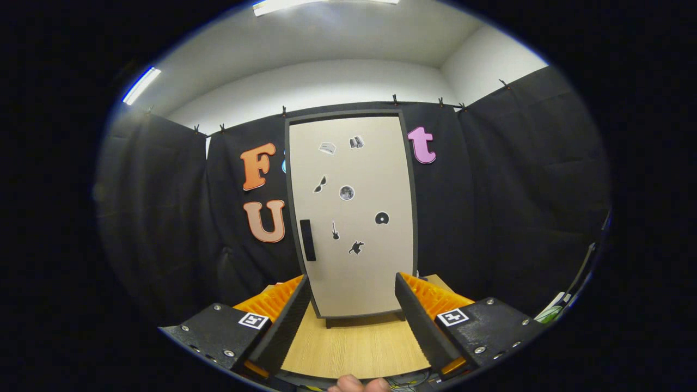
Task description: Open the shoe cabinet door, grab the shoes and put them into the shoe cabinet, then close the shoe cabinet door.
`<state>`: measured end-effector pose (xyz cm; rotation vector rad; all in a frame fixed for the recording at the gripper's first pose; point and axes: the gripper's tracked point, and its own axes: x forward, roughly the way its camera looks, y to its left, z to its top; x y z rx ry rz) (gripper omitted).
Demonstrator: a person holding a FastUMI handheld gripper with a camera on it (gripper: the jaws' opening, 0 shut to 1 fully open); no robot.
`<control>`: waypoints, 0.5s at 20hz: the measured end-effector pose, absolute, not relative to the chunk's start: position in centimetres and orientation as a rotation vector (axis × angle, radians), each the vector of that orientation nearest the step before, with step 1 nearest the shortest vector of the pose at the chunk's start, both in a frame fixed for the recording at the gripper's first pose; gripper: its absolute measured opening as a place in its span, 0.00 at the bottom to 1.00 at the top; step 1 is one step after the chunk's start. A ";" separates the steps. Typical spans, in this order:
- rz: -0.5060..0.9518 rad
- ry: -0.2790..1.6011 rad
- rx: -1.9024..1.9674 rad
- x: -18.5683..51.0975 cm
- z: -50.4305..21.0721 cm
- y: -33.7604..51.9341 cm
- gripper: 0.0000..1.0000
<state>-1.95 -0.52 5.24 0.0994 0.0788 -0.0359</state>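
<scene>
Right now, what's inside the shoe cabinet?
Can't tell: the shoe cabinet door is closed, so the interior is covered. Visible are its stickers and the dark handle by one edge. The tongs are open, short of the door, over the wooden tabletop.

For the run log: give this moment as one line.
phase: approach | gripper: open, holding nothing | cabinet: upright on table, beyond fingers | door: shut | handle: untouched
</scene>
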 end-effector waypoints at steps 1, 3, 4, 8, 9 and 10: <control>-0.055 0.071 0.098 -2.0 5.6 -0.8 0.96; -0.066 0.060 0.123 -2.0 6.1 -0.6 0.97; -0.065 0.069 0.137 -2.1 5.9 -0.2 0.96; -0.090 0.077 0.146 -1.5 5.4 0.1 0.96; -0.093 0.078 0.148 -1.3 5.5 0.2 0.96; -0.095 0.082 0.147 -1.1 5.3 0.4 0.96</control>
